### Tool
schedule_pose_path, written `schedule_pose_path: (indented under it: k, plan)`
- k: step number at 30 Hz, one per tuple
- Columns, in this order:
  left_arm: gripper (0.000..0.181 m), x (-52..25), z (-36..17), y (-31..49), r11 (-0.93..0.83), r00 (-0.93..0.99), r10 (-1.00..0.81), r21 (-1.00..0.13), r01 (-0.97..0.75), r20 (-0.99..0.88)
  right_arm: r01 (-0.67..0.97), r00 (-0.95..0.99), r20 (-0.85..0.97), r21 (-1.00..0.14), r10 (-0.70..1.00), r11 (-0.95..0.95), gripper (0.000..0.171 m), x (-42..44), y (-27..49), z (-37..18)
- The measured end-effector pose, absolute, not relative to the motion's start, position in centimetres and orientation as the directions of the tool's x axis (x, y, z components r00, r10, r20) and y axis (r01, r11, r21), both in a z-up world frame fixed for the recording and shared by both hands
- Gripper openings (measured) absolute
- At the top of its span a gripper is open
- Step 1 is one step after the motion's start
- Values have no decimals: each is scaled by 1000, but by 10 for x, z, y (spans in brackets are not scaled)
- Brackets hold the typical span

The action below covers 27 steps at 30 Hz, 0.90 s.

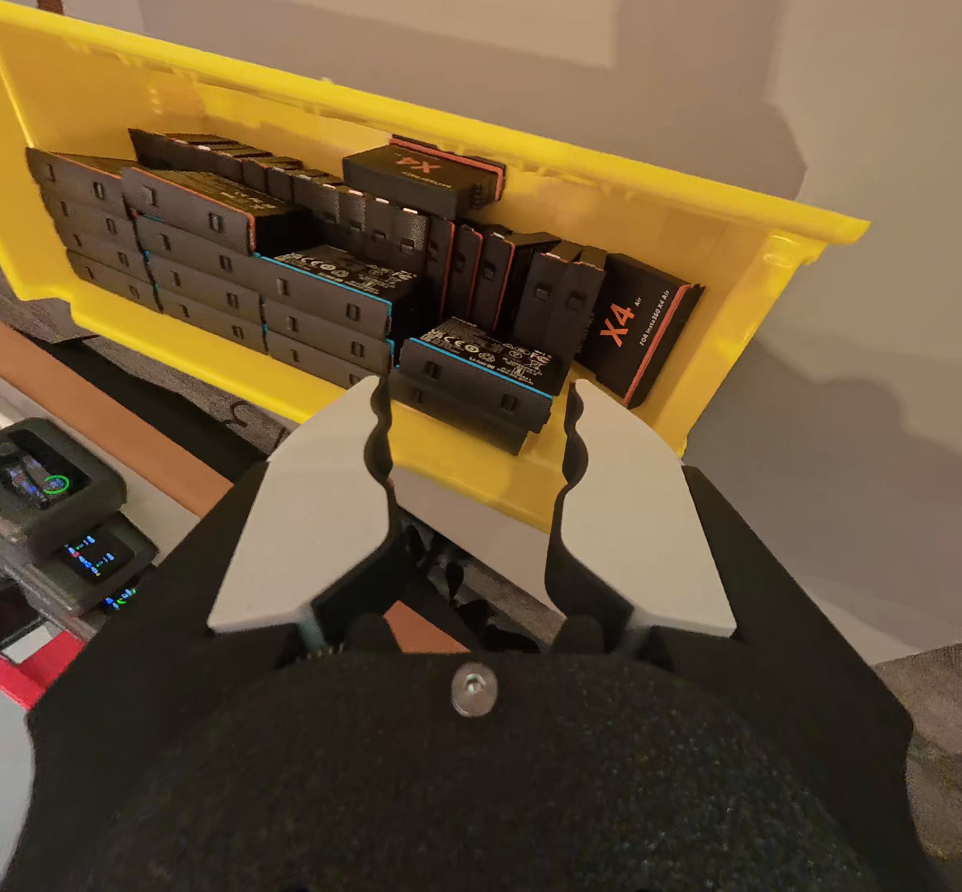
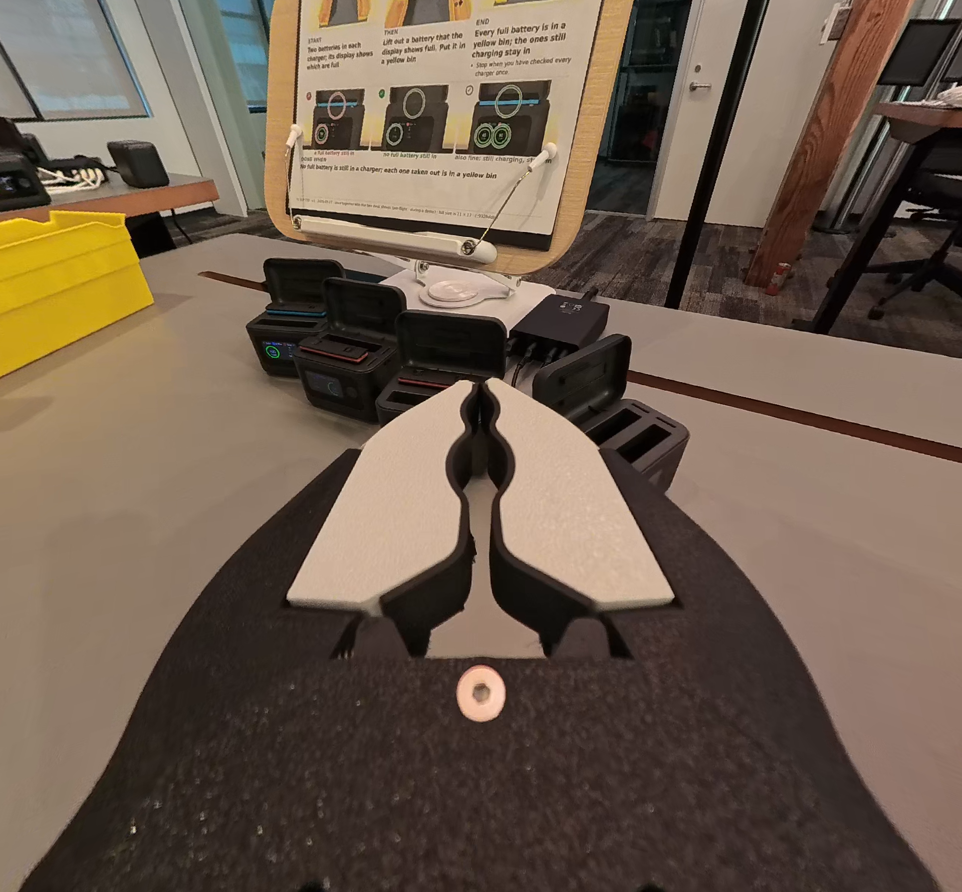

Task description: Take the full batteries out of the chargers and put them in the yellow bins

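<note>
The left gripper (image 1: 476, 388) hangs at the near lip of a yellow bin (image 1: 468, 107), its jaws wide apart and holding nothing. Just past its tips a blue-edged battery (image 1: 479, 372) lies flat on top of another at the bin's near edge. Further in, the bin is packed with black batteries (image 1: 208, 242), stacked flat on the left and standing on edge toward the right, some edged in blue and some in red. One with red print (image 1: 637, 326) leans at the right end, and another (image 1: 421, 180) lies on top by the back wall. At the left edge of this view, lit charger displays (image 1: 93, 557) show below the bin.

The right gripper (image 2: 480, 388) hovers above the grey bench (image 2: 156, 450), jaws nearly closed with only a thin gap, gripping nothing. Beyond its tips four chargers (image 2: 349, 372) stand in a row with lids up. The farthest left has a blue-edged battery (image 2: 291, 313) seated and a green ring on its display. The next holds a red-edged battery (image 2: 333, 349). The rightmost charger (image 2: 632, 430) shows two empty slots. Behind them are a black power hub (image 2: 562, 318) and a propped instruction sheet (image 2: 432, 81). Another yellow bin (image 2: 62, 284) sits at the bench's left edge.
</note>
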<state>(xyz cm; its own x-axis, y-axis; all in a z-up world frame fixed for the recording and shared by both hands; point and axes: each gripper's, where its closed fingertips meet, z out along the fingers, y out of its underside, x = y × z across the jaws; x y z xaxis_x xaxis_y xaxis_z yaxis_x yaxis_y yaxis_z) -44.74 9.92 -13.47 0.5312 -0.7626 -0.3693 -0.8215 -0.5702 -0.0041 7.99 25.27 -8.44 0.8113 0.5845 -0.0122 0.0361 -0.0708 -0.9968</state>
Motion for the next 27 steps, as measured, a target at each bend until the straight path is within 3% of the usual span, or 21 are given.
schedule_pose_path:
  k: [5, 16, 22, 27]
  plan:
    - [66, -449, -138, 101, -482, 415, -826, 98, -870, -381, 34, 811, -14, -997, 585, -71, 0, 80, 252, -84]
    - [60, -451, -143, 102, -430, 345, -876, 221, -875, -337, 29, 805, -25, -996, 592, -81, 0, 80, 252, -84]
    - [60, -449, -141, 98, -383, 304, -891, 201, -901, -337, 17, 804, -39, -996, 593, -89, 0, 81, 253, -84]
    - [60, -441, -121, 94, -376, 309, -870, 113, -920, -383, 24, 800, -35, -996, 599, -91, 0, 79, 252, -85]
